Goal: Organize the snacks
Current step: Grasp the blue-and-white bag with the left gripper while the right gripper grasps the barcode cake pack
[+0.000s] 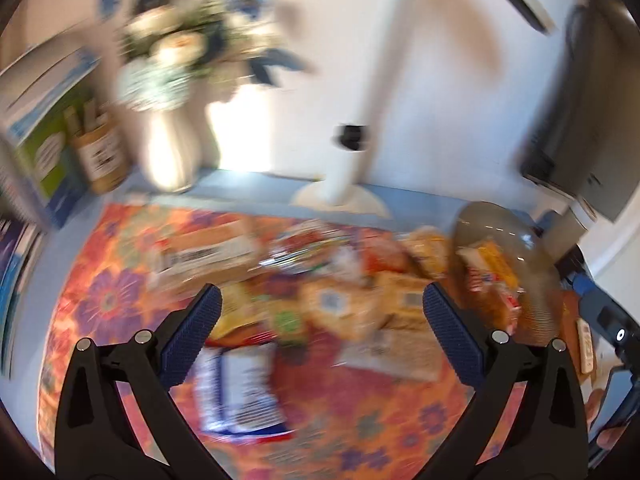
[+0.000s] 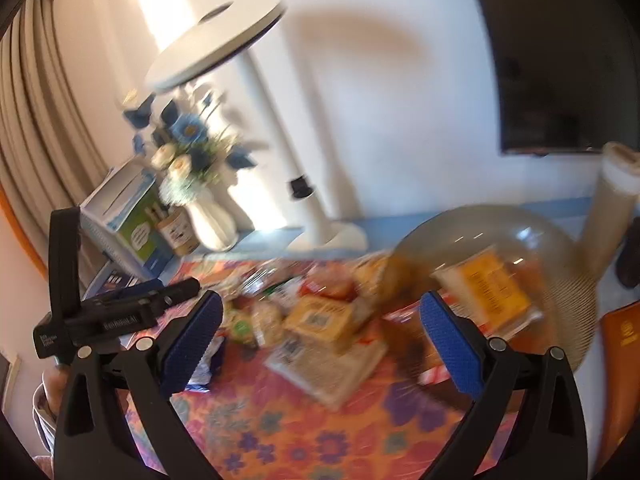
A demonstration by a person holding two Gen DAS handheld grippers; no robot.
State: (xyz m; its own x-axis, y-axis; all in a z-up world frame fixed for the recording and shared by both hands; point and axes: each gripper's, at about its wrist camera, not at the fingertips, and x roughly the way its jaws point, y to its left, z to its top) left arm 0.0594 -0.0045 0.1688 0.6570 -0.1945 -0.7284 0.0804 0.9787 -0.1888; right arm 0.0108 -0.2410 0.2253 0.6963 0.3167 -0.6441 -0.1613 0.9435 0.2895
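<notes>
Left wrist view: left gripper (image 1: 322, 312) held with jaws spread wide and empty, above the snack packets (image 1: 332, 304).
Right gripper (image 2: 320, 320): jaws likewise spread, nothing pinched.
Snacks: heaped at 12 o'clock of both grippers on the flowered worktop (image 2: 280, 432), probably for sorting.
Bowl (image 2: 560, 248): translucent, at 2 o'clock, one yellow packet (image 2: 492, 284) inside.
Appearance: orange-yellow wrappers, blurred.

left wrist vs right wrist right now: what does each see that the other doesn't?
Left wrist only: a blue-and-white packet lying between the open left gripper fingers, and the right gripper's body at the edge.
Right wrist only: the lamp head, curtain, a paper roll, an orange folder, the open right gripper.
Both: the snack pile, clear bowl holding a yellow packet, vase, floral cloth.
</notes>
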